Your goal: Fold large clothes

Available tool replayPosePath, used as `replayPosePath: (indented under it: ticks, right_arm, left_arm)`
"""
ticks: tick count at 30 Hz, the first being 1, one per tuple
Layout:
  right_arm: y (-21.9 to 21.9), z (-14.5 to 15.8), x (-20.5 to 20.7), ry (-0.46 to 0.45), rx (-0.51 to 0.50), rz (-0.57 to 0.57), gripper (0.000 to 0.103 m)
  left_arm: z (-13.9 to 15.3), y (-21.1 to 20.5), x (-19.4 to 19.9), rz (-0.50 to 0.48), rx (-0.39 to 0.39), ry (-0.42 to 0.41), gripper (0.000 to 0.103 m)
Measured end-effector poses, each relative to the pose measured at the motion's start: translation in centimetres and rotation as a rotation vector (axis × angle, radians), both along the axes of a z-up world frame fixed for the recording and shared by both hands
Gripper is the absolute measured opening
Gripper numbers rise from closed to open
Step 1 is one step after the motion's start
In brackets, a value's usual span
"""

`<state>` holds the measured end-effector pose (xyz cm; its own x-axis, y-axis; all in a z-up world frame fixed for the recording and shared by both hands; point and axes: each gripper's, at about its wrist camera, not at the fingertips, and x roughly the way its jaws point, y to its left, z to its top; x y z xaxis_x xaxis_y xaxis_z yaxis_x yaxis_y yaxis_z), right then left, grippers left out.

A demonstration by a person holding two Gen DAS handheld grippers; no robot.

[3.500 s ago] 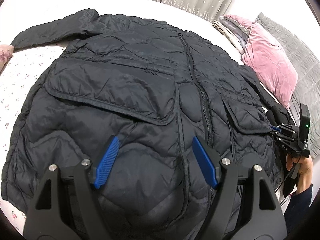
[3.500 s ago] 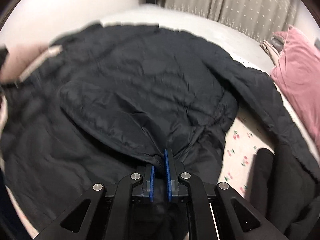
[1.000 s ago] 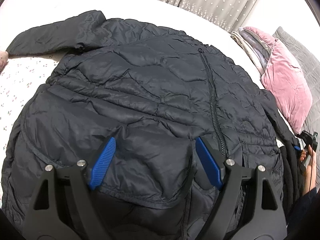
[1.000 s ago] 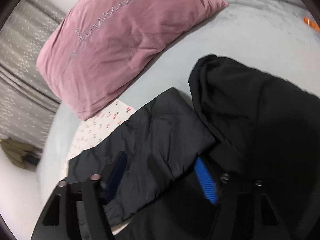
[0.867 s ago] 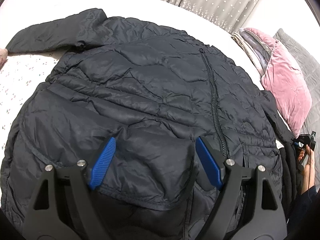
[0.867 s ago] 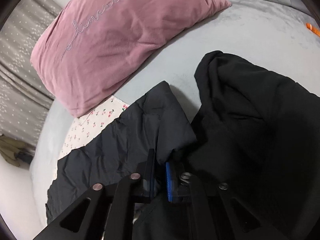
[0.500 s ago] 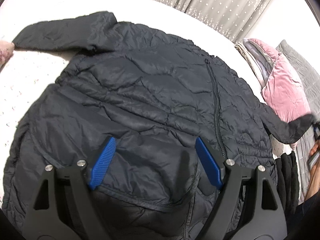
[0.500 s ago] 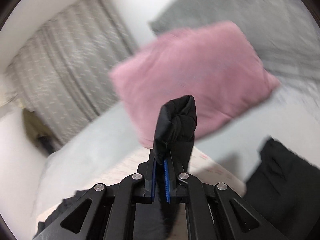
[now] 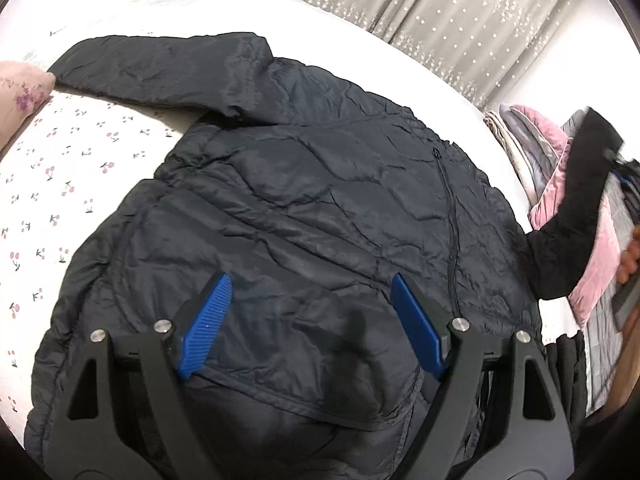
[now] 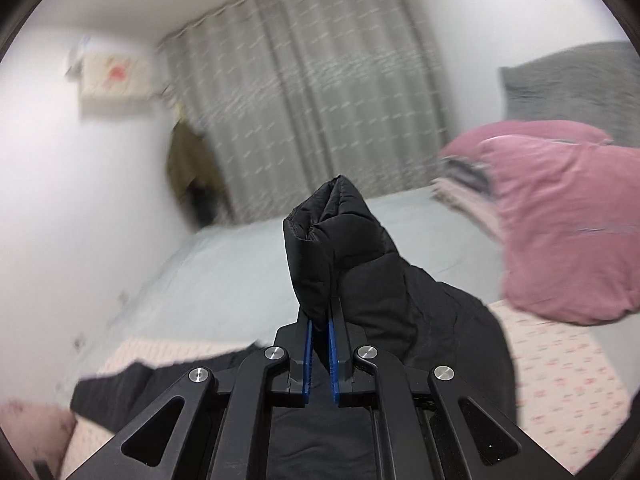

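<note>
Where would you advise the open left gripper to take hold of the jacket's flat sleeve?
Probably at the cuff end of the flat sleeve, coming from the outer side over the floral sheet. It lies straight and free there, so the left gripper can pinch its edge and draw it inward.

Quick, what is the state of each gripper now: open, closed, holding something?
Left gripper: open, empty, above the jacket.
Right gripper: closed on the jacket sleeve, lifted up.

Right gripper [image 10: 319, 354] is clamping the black jacket's sleeve [image 10: 340, 252], cuff standing upright above the blue pads [image 10: 307, 354]. Pink pillow [image 10: 560, 216] is lying at right; grey curtain [image 10: 316, 108] is hanging behind, blurred.
</note>
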<state>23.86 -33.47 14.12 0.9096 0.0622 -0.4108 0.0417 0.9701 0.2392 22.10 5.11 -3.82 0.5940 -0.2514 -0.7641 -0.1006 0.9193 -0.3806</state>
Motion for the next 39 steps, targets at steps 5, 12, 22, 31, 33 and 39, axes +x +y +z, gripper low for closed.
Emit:
replayPosePath:
  ticks: [5,12,22,31,33,39]
  right_arm:
    - [9.2,-5.5,3.5,0.119,-0.080,0.129,0.006]
    - [15.8,-14.8,7.6,0.355,-0.123,0.220,0.007]
    - [17.1,-19.7,8.5,0.526,-0.110,0.322,0.023]
    - [19.8,-19.2,7.2,0.490,-0.105,0.413,0.071]
    - [20.2,-20.3,7.6,0.567,-0.105,0.408,0.071]
    - [19.4,-17.5,5.1,0.528,-0.013,0.428,0.071]
  left_arm:
    - [-0.3,0.6,0.4,-0.003,-0.009,0.016,0.082]
    - [-0.4,1.4,0.8,0.006,-0.028,0.026,0.082]
    - [-0.5,1.7,1.1,-0.005,-0.064,0.030,0.082]
    - [-0.5,1.6,1.2,-0.008,-0.062,0.026,0.082]
    - [-0.5,1.5,1.3,-0.014,-0.059,0.026,0.082]
    - [-0.5,2.4,1.3,-0.002,-0.078,0.026,0.082]
